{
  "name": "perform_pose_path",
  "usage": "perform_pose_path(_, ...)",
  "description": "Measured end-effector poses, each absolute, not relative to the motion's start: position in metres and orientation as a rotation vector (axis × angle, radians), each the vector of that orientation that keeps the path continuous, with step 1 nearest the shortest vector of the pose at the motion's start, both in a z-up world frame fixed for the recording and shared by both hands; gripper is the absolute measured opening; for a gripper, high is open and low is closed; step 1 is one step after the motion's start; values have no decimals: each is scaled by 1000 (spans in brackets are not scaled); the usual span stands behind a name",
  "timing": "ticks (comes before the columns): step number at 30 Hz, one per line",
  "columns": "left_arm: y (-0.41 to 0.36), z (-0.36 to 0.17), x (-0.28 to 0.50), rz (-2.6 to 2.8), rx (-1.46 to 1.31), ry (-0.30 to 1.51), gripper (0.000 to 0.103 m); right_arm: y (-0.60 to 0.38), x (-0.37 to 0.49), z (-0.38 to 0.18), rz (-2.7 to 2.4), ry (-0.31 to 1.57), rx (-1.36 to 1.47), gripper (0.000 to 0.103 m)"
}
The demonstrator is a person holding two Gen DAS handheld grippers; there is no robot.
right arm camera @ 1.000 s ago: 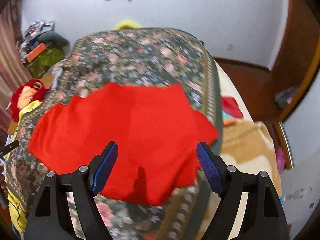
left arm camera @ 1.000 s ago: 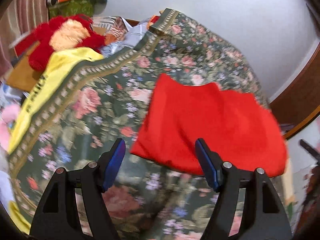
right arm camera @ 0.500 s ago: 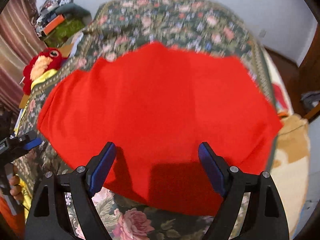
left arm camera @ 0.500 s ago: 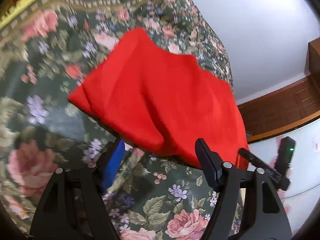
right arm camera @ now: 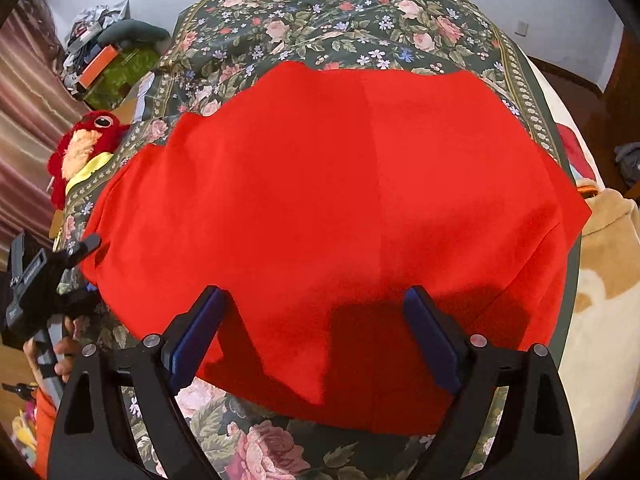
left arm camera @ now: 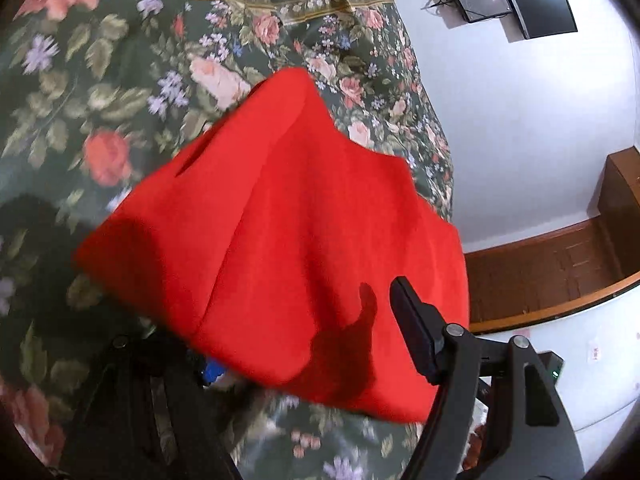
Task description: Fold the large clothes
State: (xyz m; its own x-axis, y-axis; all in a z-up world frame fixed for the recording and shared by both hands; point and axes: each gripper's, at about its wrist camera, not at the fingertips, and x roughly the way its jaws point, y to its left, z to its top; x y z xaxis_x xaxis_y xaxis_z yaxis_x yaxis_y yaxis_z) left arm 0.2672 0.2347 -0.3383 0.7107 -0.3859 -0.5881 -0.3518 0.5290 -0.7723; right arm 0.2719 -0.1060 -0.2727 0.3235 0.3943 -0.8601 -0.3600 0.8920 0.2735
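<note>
Descent is the change: both views now sit much closer to the bright red fabric garment (right arm camera: 340, 216), which a second ago lay farther off, spread on the dark green floral bedspread (right arm camera: 344, 12). It lies there loosely, creased down the middle, nothing gripping it. The right tongs (right arm camera: 316, 336) are opening wide above its near hem, pads clear of the cloth. The left tongs (left arm camera: 304, 344) stand partly open at its left corner, one finger hidden under the fabric, not visibly pinching. A hem grasp for the next fold looks imminent.
</note>
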Motion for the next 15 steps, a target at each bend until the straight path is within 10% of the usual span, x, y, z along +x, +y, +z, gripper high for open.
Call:
perform_pose_path(6,225,-338,295,55,-979,811,70,-106,272,-271,481,1140,30,91)
perform_pose_path(15,239,-331,296,146,-960,816,11,-101,264,-260,446,1127,-20,91)
